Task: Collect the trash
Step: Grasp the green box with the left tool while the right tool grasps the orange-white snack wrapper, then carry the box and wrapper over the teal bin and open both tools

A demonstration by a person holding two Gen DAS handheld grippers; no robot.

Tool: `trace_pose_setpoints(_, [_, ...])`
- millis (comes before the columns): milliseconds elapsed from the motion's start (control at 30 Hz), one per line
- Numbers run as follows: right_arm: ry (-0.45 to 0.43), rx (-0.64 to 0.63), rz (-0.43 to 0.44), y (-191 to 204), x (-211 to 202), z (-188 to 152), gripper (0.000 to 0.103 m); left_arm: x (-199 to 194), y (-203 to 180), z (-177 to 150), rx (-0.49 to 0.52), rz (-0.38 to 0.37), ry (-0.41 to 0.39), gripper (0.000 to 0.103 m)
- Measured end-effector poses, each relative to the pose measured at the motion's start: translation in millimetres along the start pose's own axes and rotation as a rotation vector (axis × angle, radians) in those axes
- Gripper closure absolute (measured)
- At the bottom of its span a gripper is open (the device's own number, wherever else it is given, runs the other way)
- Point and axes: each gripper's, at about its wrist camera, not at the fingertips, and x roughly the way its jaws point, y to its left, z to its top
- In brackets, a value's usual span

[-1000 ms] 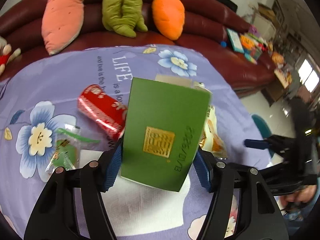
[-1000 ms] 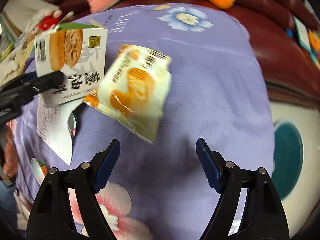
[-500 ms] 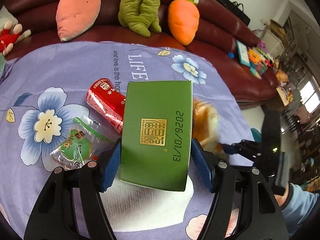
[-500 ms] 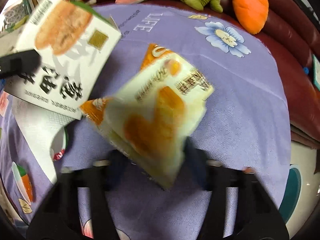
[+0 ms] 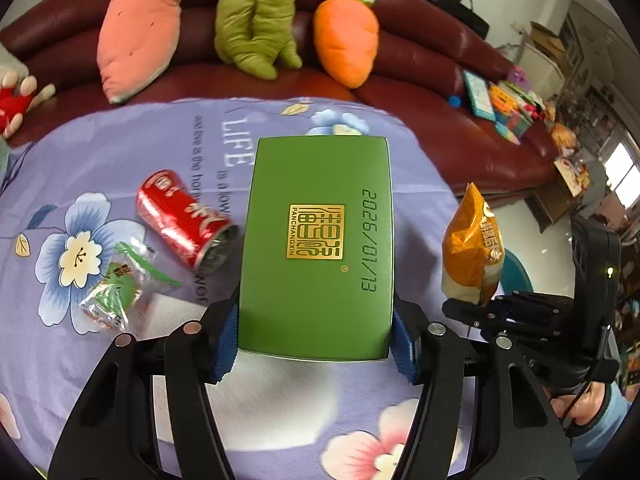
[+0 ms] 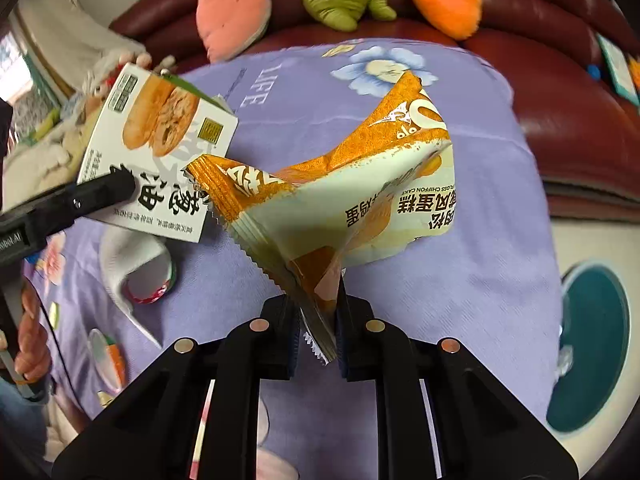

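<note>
My left gripper is shut on a green box with a gold seal, held above the purple flowered tablecloth. The same box shows its white printed side in the right wrist view, with the left gripper's fingertip across it. My right gripper is shut on the lower edge of an orange and cream snack wrapper, lifted off the cloth; it also shows in the left wrist view. A red can lies on its side left of the box. A green and clear wrapper lies near it.
A white napkin lies under the left gripper. A dark red sofa with a pink, a green and an orange plush runs behind the table. A teal bin stands on the floor right of the table.
My right gripper has closed on the snack wrapper and lifted it off the cloth. My left gripper has kept the green box and levelled it.
</note>
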Motion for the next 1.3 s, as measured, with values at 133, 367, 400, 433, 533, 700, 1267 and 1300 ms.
trace_pose_setpoints(133, [-0.040,0.053,0.006,-20,-28,-11,0.089,-4,-28,-4,0.038,-0.004,0.002,0.041])
trace_pose_setpoints(367, [-0.098,0.132,-0.016,-62,-74,-36,0.089,-1,-85,-12,0.085,-0.046,0.016,0.040])
trace_pose_setpoints(400, [-0.106,0.144,-0.020,-68,-80,-39,0.089,1,-97,-14,0.094,-0.065,0.020,0.040])
trace_pose_setpoints(433, [-0.117,0.158,-0.024,-76,-88,-43,0.089,3,-105,-15,0.101,-0.077,0.023,0.040])
trace_pose_setpoints(533, [-0.151,0.205,-0.036,-101,-110,-57,0.089,13,-139,-20,0.131,-0.118,0.039,0.040])
trace_pose_setpoints(700, [-0.209,0.301,-0.065,-146,-146,-85,0.089,35,-198,-25,0.192,-0.175,0.076,0.040])
trace_pose_setpoints(1267, [-0.219,0.505,-0.113,-261,-164,-144,0.089,136,-332,-33,0.318,-0.243,0.225,0.040])
trace_pose_setpoints(1300, [-0.217,0.508,-0.112,-263,-163,-144,0.089,143,-336,-33,0.319,-0.244,0.234,0.040])
